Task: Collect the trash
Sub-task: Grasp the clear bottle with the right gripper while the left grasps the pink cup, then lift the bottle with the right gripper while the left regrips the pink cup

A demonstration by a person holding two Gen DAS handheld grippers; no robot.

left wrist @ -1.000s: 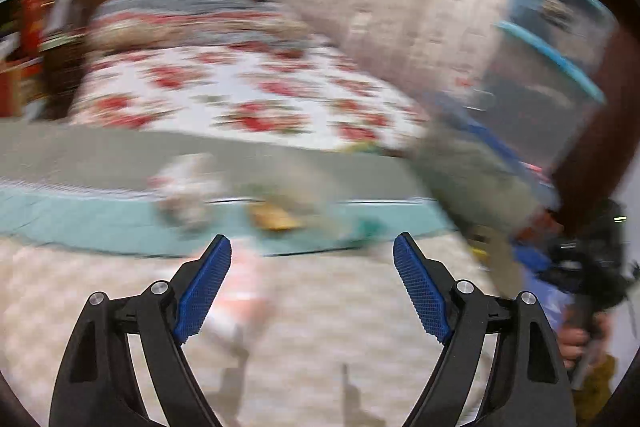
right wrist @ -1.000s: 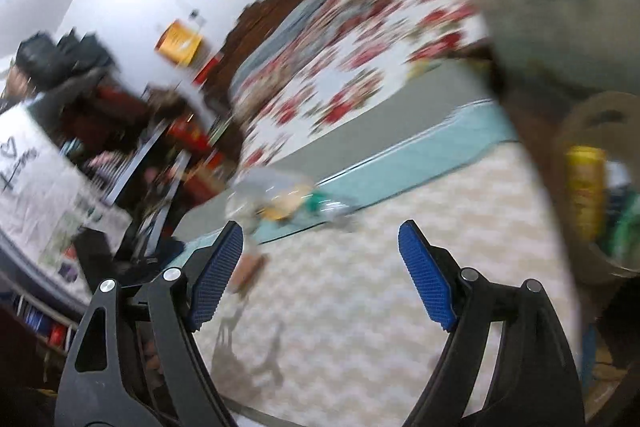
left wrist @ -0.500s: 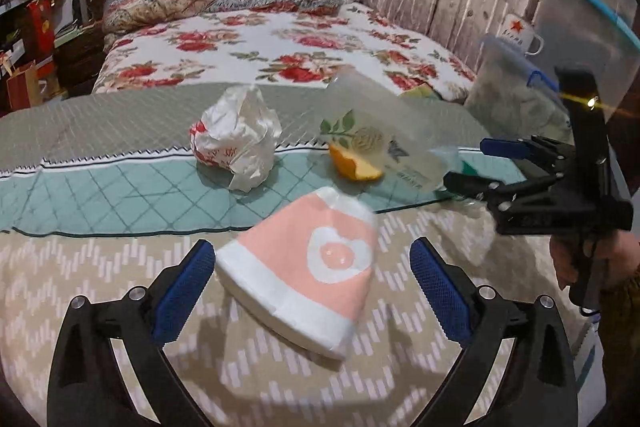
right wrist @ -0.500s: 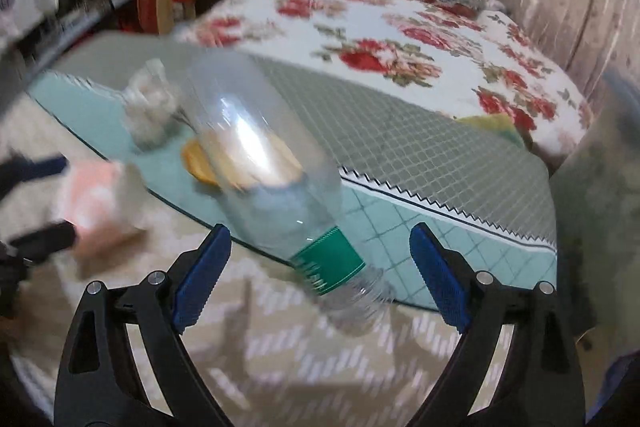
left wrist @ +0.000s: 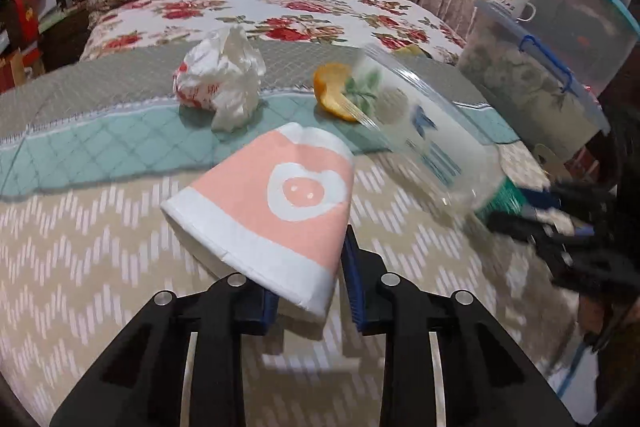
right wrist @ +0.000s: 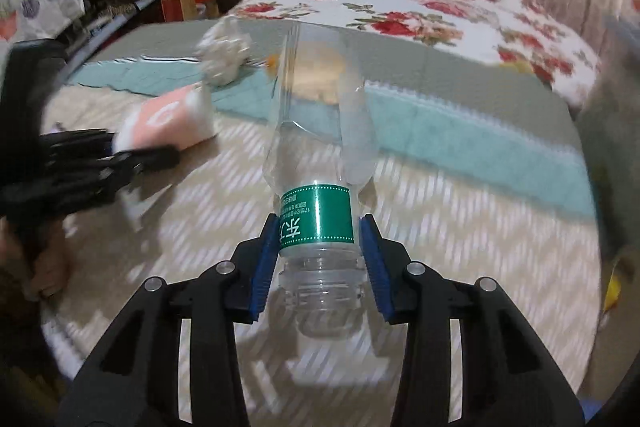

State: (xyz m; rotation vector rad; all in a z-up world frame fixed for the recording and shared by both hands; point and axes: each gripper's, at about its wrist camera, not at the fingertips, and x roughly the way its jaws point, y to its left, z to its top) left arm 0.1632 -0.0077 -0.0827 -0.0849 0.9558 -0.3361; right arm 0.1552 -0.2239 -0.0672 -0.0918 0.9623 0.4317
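The bed [left wrist: 100, 267] carries a quilted cover: beige chevron weave in front, then a teal diamond-stitched band, grey grid, and floral print beyond.

The clear plastic bottle [right wrist: 316, 155] is a smooth, thin-walled cylinder with a green printed label band and threaded neck. It lies on the beige zone. The right gripper [right wrist: 318, 263] has just been closing; its ribbed blue pads press the label band from both sides.

The paper cup [left wrist: 272, 203] is a tapered cone, matte pink with a white rim band and white heart-shaped emblem. It lies on its side on the beige zone. The left gripper [left wrist: 310, 291] has just been closing and clamps the cup's rim end.

The crumpled white wrapper [left wrist: 220, 83] and orange peel [left wrist: 332, 91], a curved rind, rest on the teal band, apart from both grippers.
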